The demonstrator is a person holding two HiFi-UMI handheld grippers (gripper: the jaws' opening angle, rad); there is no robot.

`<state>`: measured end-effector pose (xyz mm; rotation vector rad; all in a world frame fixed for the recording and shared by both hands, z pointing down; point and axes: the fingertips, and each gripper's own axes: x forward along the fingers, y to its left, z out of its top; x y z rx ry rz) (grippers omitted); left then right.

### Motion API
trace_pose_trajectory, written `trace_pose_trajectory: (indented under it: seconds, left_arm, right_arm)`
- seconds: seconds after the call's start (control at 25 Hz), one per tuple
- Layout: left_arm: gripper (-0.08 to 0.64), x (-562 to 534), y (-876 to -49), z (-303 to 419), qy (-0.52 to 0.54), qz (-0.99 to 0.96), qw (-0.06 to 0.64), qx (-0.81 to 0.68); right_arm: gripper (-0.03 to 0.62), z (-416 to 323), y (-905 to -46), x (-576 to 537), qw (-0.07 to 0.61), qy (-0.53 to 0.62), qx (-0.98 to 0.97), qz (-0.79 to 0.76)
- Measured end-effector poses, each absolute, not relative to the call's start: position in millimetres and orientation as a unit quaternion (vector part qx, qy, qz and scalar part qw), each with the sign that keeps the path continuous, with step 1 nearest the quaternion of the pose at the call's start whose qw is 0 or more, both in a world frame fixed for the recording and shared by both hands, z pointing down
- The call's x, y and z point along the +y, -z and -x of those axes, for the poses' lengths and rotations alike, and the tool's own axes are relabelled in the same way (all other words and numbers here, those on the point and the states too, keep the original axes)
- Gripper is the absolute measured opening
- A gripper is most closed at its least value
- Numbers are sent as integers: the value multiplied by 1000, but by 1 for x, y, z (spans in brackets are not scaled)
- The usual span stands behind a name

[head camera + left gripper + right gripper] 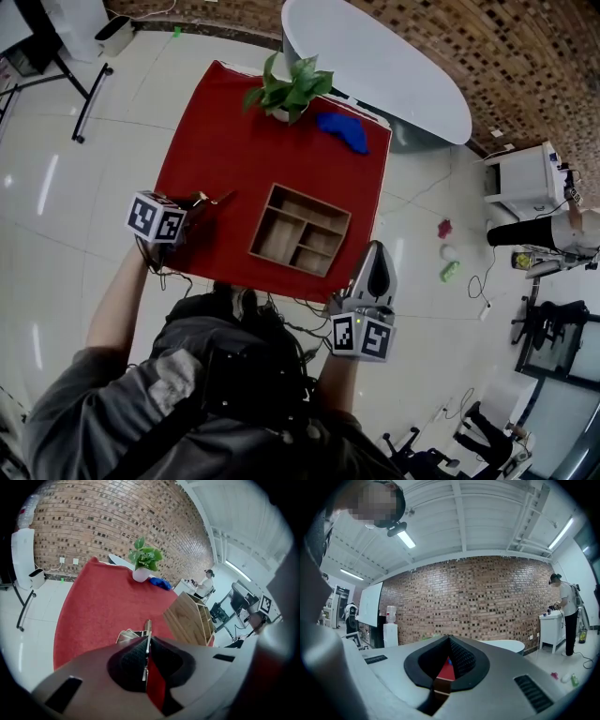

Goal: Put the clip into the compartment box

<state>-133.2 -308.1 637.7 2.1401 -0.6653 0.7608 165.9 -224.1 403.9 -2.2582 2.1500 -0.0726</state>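
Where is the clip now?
In the head view the clip is held in the left hand-held gripper at the red table's left edge, left of the wooden box.

Red counter (220, 150) has a potted plant (289, 91) at its 12 o'clock edge, with a crumpled blue cloth (343, 131) near it, around 1. A white oval table (375, 61) sits just past that edge, and there's a brick wall (93, 527) behind.

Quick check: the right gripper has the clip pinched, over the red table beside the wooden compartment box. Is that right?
Not quite. It is the left gripper that has the clip pinched, as the left gripper view shows. The right gripper has its jaws together on nothing. The rest stands: the clip is over the red table, beside the wooden compartment box.
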Motion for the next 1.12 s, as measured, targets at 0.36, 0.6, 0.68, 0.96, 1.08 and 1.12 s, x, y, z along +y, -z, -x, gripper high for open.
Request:
trace_pose_trajectory:
  seconds: [0.36, 0.6, 0.68, 0.96, 1.08, 1.12]
  left_arm:
    - [28, -304, -541, 128, -128, -860, 394, -297]
    - [28, -285, -462, 94, -59, -893, 344, -282]
    - [26, -280, -439, 84, -32, -899, 340, -275]
    - [14, -255, -389, 57, -26, -922, 286, -262]
    - [12, -248, -373, 50, -17, -927, 273, -257]
    - [12, -245, -369, 47, -9, -927, 275, -255]
  right_arm:
    - [11, -186, -383, -214, 18, 15, 707, 707]
    - [11, -207, -369, -199, 27, 6, 715, 698]
    - [11, -214, -366, -195, 29, 5, 717, 697]
    - [11, -236, -347, -181, 47, -5, 716, 697]
    - [11, -241, -340, -178, 51, -11, 718, 694]
    - [11, -243, -339, -176, 52, -12, 718, 694]
